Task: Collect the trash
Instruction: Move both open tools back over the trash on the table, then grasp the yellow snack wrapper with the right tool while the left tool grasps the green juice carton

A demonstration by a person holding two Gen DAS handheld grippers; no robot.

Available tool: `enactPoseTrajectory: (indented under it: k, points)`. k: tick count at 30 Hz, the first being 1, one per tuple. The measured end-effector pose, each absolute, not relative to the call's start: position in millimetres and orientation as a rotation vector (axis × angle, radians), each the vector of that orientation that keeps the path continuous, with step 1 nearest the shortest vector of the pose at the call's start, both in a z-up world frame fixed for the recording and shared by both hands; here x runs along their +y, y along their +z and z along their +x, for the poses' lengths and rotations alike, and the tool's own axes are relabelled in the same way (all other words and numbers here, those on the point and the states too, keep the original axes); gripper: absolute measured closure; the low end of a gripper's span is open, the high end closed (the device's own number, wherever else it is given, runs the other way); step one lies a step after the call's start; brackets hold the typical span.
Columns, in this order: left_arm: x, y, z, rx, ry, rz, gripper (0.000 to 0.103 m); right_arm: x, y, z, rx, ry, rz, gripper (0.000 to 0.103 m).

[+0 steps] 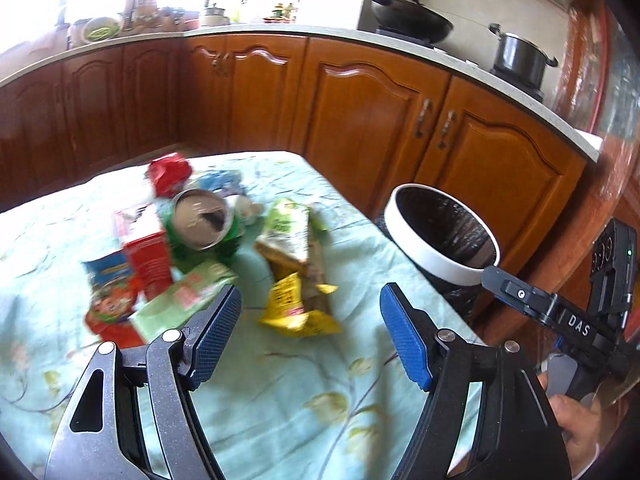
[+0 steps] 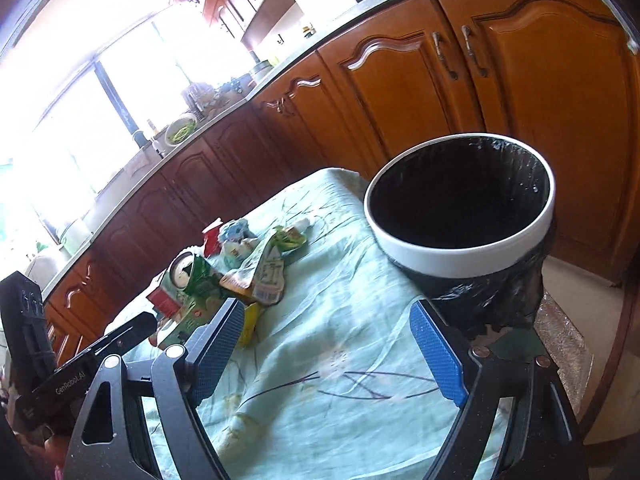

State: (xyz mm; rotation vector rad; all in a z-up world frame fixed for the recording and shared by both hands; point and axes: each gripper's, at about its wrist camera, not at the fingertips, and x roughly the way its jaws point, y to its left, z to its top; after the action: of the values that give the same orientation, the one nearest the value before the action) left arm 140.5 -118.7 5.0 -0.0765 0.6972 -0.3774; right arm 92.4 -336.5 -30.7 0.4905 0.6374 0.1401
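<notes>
Left gripper (image 1: 310, 332): jaws spread, empty. Right gripper (image 2: 326, 354): likewise. Crumpled yellow foil wrapper (image 1: 298, 308) at 12 o'clock of left gripper, on floral-clothed worktop (image 1: 280, 400). Black-lined white-rimmed bin (image 2: 460, 216) at 2 o'clock. Risk: slippery foil escaping; cloth snagged.

1. A home kitchen is shown.
2. Ahead of the claw, wooden cabinets (image 1: 360, 120) are topped by a pale counter (image 1: 280, 34).
3. A wok (image 1: 408, 20) and a pot (image 1: 520, 58) are seen ahead to the right.
4. A floral-clothed table (image 1: 280, 380) lies beneath.
</notes>
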Motion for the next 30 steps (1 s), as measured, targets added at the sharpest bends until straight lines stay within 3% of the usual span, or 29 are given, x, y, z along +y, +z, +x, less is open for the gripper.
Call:
enactPoseTrajectory:
  k: [12,23,30]
  points:
    - [-49,-7,123,0.686,-0.288,-0.084,0.029,-266,-26,93,0.654,0.254,0.397,0.017]
    - [-35,-22,149,0.762,-0.375,0.031,0.029,-238,-37,122,0.727,0.341,0.378,0.018]
    - [-39,-33,170,0.790,-0.420,0.105,0.029,-222,-47,139,0.767,0.361,0.332,0.039]
